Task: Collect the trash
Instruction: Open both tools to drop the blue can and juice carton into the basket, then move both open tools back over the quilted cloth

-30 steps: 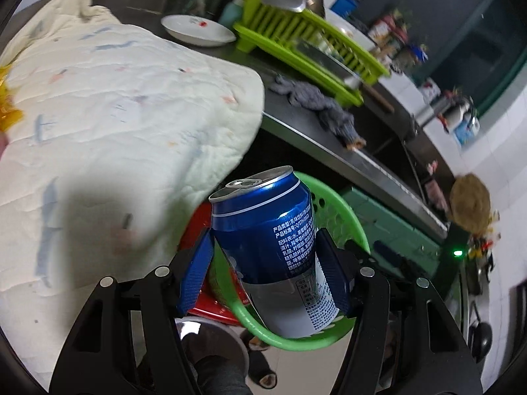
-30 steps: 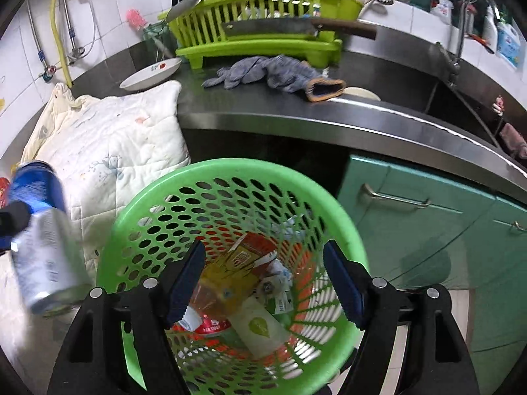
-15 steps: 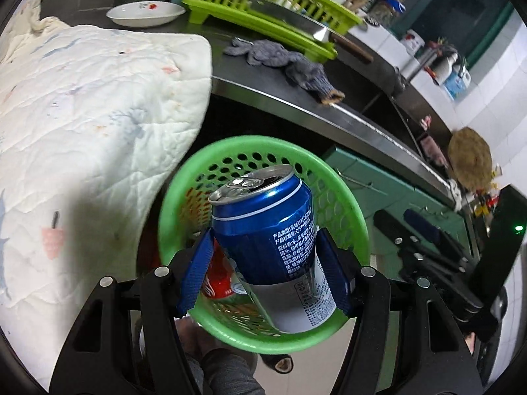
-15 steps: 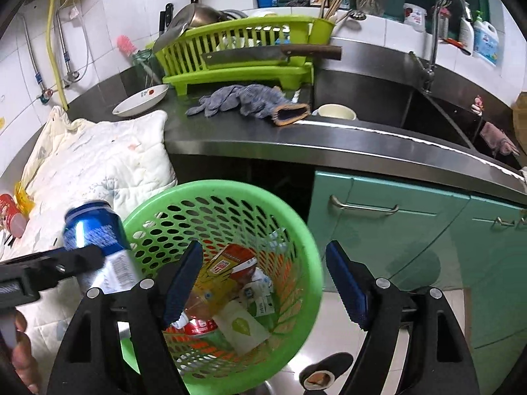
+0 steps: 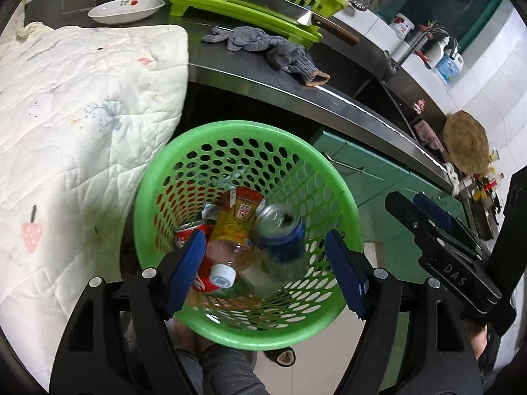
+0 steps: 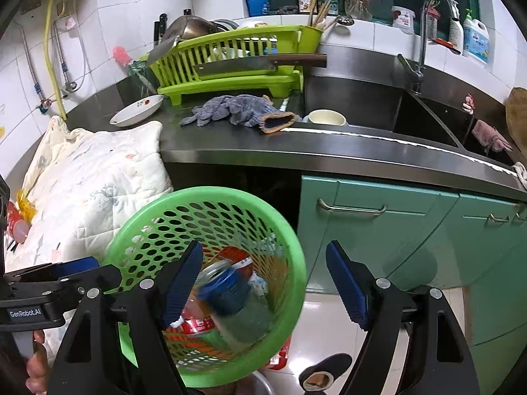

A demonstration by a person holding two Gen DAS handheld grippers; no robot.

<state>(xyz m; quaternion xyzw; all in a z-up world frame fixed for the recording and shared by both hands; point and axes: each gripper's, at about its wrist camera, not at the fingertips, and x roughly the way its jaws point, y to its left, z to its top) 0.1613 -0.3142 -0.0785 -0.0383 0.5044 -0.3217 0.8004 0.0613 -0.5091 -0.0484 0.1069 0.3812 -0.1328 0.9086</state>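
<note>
- Left tongs (image 5: 263, 263) tipped steeply down over the green basket (image 5: 342, 204), pads spreading wider, nothing pinched between them.
- Right tongs (image 6: 263, 283) angled down at the same basket from its right, spread apart and empty; seen from the left wrist, off to the right of the rim, clear of it.
- Basket standing on the floor just in front of the steel tabletop (image 6: 329, 154), quilted cloth (image 5: 82, 115) hanging close against its left side, green cabinet doors (image 6: 395, 230) behind to the right; open tiled floor only on the near right.
- Blue can (image 5: 283, 230) loose inside the basket, blurred, tilted on the other trash.
- One blue can, one red can (image 5: 187, 230), one clear bottle with a white cap (image 5: 224, 275), one yellow-red wrapper (image 5: 237, 217) countable inside.
- One grey glove (image 6: 237, 112) lying on the tabletop, well apart from the edge.
</note>
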